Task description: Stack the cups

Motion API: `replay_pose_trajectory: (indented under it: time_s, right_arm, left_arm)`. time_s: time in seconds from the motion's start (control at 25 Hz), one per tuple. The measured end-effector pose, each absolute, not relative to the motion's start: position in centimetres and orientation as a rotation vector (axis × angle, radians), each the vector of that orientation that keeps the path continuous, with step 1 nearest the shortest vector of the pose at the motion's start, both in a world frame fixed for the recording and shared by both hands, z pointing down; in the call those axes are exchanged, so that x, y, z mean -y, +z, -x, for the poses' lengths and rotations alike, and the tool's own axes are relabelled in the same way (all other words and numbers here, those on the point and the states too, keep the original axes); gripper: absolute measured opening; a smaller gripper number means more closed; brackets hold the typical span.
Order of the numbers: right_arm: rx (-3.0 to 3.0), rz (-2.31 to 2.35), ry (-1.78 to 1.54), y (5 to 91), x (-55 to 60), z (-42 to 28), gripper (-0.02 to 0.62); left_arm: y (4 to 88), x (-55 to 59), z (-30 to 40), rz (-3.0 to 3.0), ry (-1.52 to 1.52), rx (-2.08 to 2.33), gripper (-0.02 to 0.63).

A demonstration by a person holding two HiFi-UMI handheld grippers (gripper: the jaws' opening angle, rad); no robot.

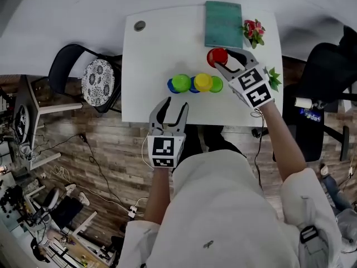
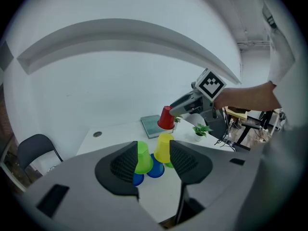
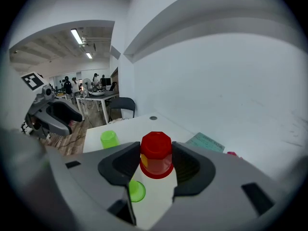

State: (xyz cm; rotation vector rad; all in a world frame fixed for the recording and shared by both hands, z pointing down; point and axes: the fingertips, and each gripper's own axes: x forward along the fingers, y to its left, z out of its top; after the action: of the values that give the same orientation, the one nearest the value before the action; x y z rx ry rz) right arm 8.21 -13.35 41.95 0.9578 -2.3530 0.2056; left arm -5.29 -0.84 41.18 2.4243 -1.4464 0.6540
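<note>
Two claws inspected: right claw [image 1: 223, 61] clamped on inverted red cup [image 1: 216, 56], clear above bench [image 1: 156, 43]; left claw [image 1: 172, 106] open, empty, near front edge. Blue cups [image 1: 170, 86] mostly hidden beneath green cup [image 1: 181, 82] and yellow cup [image 1: 203, 81].

A white surface [image 1: 162, 54] stands against a pale far wall [image 1: 78, 10]. Wood-plank floor [image 1: 106, 144] lies beneath it — cables [image 1: 92, 163] trail across it at left. A black chair [image 1: 95, 77] with a patterned cushion stands left, a black office chair [image 1: 326, 66] right; strip lights [image 3: 77, 36] glow overhead.
</note>
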Motion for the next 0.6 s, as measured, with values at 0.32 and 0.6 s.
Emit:
replay_pose_trajectory:
  time_s: [0.32,0.6]
  right_arm:
    - [2.408,-0.895,0.182,38.8,9.8,-5.8,0.210]
    - [2.416,-0.847,0.163,37.9,8.6,-3.4,0.210]
  left_arm:
    - [39.6,1.1,5.5,-2.480,0.583,1.446,0.178]
    - [39.1,1.7,6.4,-2.504,0.547,1.424,0.150]
